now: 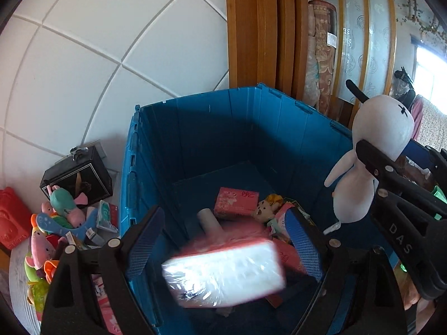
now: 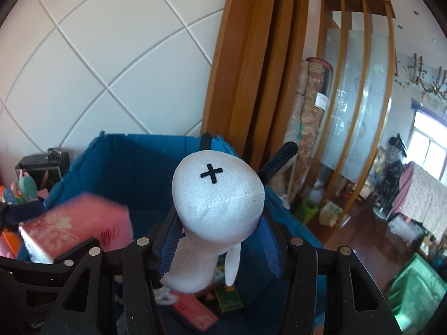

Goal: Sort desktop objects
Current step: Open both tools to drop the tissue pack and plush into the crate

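White plush rabbit (image 2: pixel 215 209), black ears, pinched by right hand-held gripper (image 2: pixel 219 247); left hand-held gripper (image 1: pixel 223 240) spread.

Tabletop (image 1: pixel 19 276) – blue crate (image 1: pixel 212 139), black box (image 1: pixel 81 176) (left), plush toys (image 1: pixel 60 217)

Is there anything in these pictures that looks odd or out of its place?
One thing: the pink tissue pack is blurred and sits between the open fingers of the left gripper over the blue crate, apparently touching neither, as if dropping in. The white plush rabbit is simply clamped in the right gripper. Nothing looks damaged or spilled.
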A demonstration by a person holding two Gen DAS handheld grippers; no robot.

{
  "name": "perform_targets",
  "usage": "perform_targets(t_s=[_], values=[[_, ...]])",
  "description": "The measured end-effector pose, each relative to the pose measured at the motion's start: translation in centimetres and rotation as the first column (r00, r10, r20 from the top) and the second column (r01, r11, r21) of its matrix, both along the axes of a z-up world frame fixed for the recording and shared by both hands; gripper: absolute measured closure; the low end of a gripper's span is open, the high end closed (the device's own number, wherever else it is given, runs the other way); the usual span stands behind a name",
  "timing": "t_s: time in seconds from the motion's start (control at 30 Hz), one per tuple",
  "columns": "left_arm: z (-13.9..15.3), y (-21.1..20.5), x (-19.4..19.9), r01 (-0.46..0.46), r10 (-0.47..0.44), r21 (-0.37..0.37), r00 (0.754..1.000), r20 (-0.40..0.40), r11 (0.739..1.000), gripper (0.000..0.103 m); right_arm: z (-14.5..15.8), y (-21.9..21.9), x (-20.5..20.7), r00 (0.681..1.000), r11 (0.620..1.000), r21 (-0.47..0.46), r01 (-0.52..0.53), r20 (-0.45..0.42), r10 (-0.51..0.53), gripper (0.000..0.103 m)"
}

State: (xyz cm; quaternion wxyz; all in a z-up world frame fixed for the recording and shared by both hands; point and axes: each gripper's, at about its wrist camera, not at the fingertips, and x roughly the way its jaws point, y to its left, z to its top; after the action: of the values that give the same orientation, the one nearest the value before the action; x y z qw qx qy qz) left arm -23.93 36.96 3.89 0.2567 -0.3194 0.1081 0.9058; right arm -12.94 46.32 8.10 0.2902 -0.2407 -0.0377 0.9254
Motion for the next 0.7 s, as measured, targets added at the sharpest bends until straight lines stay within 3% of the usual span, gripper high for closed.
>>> perform_targets(t_s=[0.17, 0.33, 0.37, 0.7], values=[[0.0, -0.1, 0.4, 0.013, -0.013, -0.024, 1.0, 0.009, 1.0, 0.014, -0.5, 1.3, -0.2, 0.999, 1.0, 0.009, 0.021, 0.042, -0.021, 0.045], [-0.3, -0.4, 1.1, 0.019, -0.018, -0.021, 0.999, 0.026, 1.0, 0.014, -0.7, 1.2, 0.8, 0.998, 0.999, 0.01, 0.037, 0.042, -0.037, 0.004], [-0.4, -0.6, 1.2, 0.022, -0.022, -0.017, 0.999, 0.031, 1.0, 0.014, -0.6, 1.2, 1.0, 0.998, 0.999, 0.014, 0.042, 0.04, -0.043, 0.001], [0.6, -4.7, 3.7, 0.021, -0.021, 0.039, 1.0, 0.006, 0.999, 0.014, -0.1, -0.2, 3.8, 0.997, 0.998, 0.019, 0.061, 0.04, -0.062, 0.0]])
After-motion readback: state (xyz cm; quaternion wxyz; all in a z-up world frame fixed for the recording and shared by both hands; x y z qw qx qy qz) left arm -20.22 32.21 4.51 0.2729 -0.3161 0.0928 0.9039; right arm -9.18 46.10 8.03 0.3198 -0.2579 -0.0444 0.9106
